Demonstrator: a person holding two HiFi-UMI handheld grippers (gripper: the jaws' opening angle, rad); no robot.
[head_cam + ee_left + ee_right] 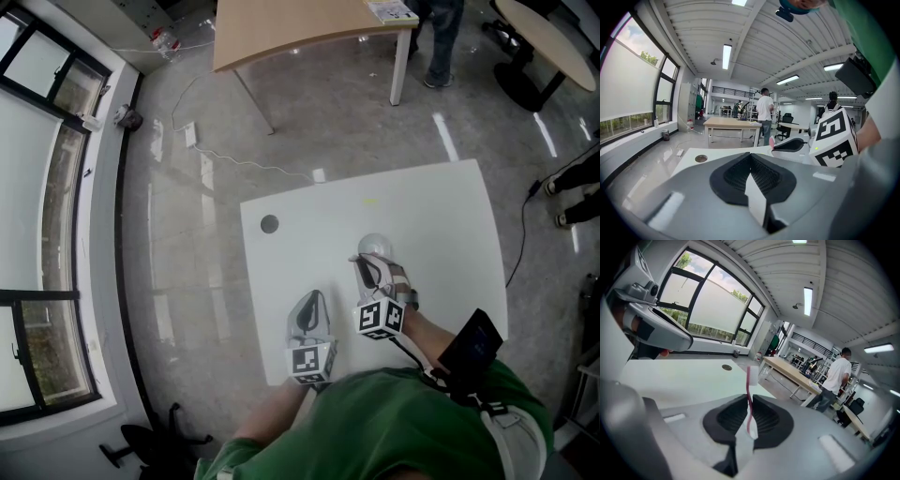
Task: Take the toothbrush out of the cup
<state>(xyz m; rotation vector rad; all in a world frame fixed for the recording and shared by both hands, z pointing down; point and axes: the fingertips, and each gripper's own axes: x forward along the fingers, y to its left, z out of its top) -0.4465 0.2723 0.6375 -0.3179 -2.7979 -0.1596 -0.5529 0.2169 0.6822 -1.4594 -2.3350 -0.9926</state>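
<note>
A pink toothbrush (748, 401) with white bristles stands upright between the pads of my right gripper (749, 405), which is shut on its handle. In the head view the right gripper (364, 265) sits just in front of a pale translucent cup (376, 246) on the white table (441, 216); the brush itself is too small to make out there. My left gripper (312, 302) is to the near left of it, jaws shut with nothing held (750, 157). The left gripper view shows the right gripper's marker cube (834, 140) and a pink tip (772, 143).
A round grommet hole (269, 224) lies at the table's far left. Beyond stand a wooden table (300, 28) and a person (441, 37). A cable and power strip (190, 134) lie on the floor; windows (37, 187) run along the left.
</note>
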